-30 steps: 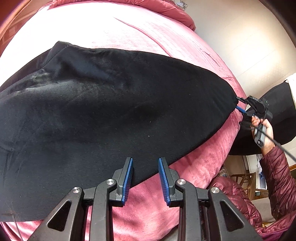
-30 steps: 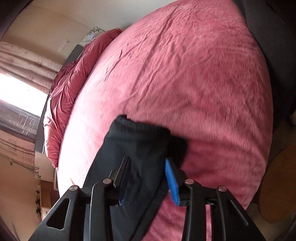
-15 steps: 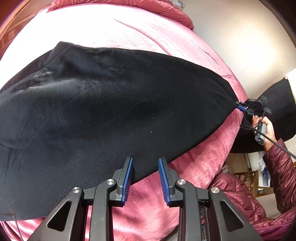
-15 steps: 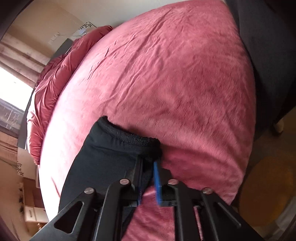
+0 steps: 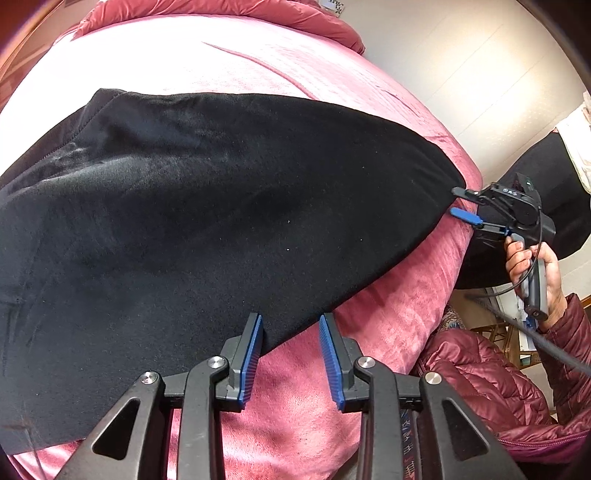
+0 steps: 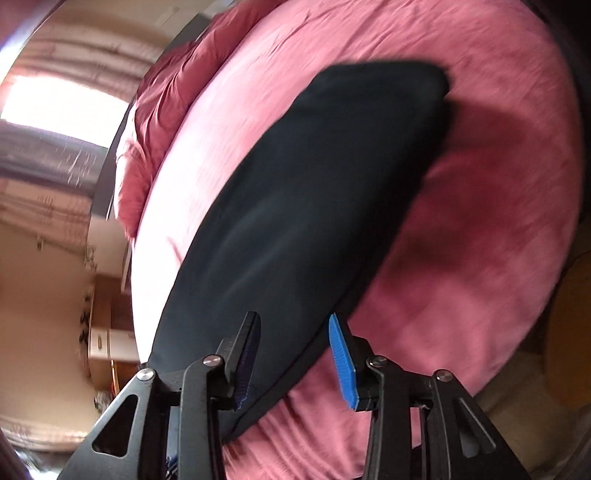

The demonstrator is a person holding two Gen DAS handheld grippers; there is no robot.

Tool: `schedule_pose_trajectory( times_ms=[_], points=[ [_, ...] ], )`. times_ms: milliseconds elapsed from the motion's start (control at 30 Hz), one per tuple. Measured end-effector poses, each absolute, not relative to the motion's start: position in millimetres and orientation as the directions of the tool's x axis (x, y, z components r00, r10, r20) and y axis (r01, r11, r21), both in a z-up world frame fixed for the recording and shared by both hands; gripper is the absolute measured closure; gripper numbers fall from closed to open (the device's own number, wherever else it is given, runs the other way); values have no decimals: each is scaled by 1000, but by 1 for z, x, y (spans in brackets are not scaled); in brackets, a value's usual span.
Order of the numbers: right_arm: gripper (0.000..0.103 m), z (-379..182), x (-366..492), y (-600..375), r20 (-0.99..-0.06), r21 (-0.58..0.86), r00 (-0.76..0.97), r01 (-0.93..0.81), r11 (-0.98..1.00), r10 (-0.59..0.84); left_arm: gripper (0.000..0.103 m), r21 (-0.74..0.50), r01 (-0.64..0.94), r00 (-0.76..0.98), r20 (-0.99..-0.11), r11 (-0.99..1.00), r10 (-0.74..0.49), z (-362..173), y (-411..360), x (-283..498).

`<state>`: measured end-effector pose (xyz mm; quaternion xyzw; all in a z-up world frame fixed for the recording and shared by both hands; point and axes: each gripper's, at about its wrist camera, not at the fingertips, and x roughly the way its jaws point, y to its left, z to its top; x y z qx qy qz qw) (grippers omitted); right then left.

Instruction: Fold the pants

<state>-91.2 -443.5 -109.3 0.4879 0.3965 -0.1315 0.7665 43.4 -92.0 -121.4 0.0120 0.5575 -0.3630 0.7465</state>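
Black pants (image 5: pixel 207 206) lie spread flat across a pink bed (image 5: pixel 295 66). My left gripper (image 5: pixel 291 354) is open and empty, its tips at the near edge of the pants. My right gripper (image 5: pixel 458 201) shows at the pants' narrow right end, jaws apart. In the right wrist view the pants (image 6: pixel 317 199) stretch away over the bed, and the right gripper (image 6: pixel 293 354) is open with the cloth's near end between its fingers. The view is blurred.
A pink quilt (image 5: pixel 236 14) is heaped at the bed's head. A black chair (image 5: pixel 546 206) stands past the bed's right edge. My maroon sleeve (image 5: pixel 569 343) hangs right. A window (image 6: pixel 62 107) and wooden furniture (image 6: pixel 107 332) lie left.
The right gripper shut on the pant end half a second ago and has now opened again. It has tilted and drawn back, so more of the pants shows. The left gripper stayed put.
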Motion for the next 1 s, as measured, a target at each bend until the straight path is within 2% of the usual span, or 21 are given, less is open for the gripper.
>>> schedule_pose_trajectory(
  times_ms=[33,100,133,167,200,267,367,467,633,667,700,733,833,867,1000],
  points=[
    [75,-112,-87,-438,-743,636,641,591,496,190,73,-390,555,117,-838,735,-533,-122,-91,43],
    [78,-118,-79,-431,-763,618,615,606,501,197,73,-398,552,119,-832,732,-542,-123,-86,44],
    [84,-120,-73,-430,-768,613,609,610,503,197,75,-400,551,122,-830,732,-545,-124,-85,45],
    [93,-117,-71,-428,-778,597,601,613,517,186,82,-400,547,125,-829,735,-545,-126,-84,45],
    [94,-115,-71,-425,-788,579,592,617,533,169,91,-400,540,127,-831,740,-542,-127,-81,46],
    [96,-105,-72,-421,-785,571,601,605,555,153,96,-425,521,124,-821,741,-558,-129,-75,48],
    [97,-92,-78,-416,-796,532,594,591,607,119,96,-453,498,118,-810,740,-575,-131,-65,49],
    [97,-104,-79,-417,-830,488,547,620,615,108,97,-475,468,106,-807,745,-581,-137,-55,50],
    [96,-116,-72,-414,-848,467,521,645,604,99,96,-492,432,130,-795,755,-592,-132,-42,49],
    [95,-115,-71,-413,-848,466,520,642,609,102,94,-505,416,139,-787,756,-602,-129,-37,49],
    [93,-113,-72,-412,-850,461,517,638,616,101,87,-506,398,158,-784,765,-601,-127,-31,50],
    [89,-108,-69,-410,-854,451,513,639,623,92,85,-498,378,183,-786,780,-591,-124,-24,51],
    [80,-87,-64,-401,-859,394,511,623,676,29,84,-510,302,247,-774,805,-583,-116,4,53],
    [73,-79,-61,-396,-859,369,511,609,702,8,83,-507,279,276,-771,816,-574,-112,14,53],
    [70,-52,-34,-364,-836,340,548,487,805,22,81,-491,202,381,-757,847,-530,-96,54,57]
  ],
)
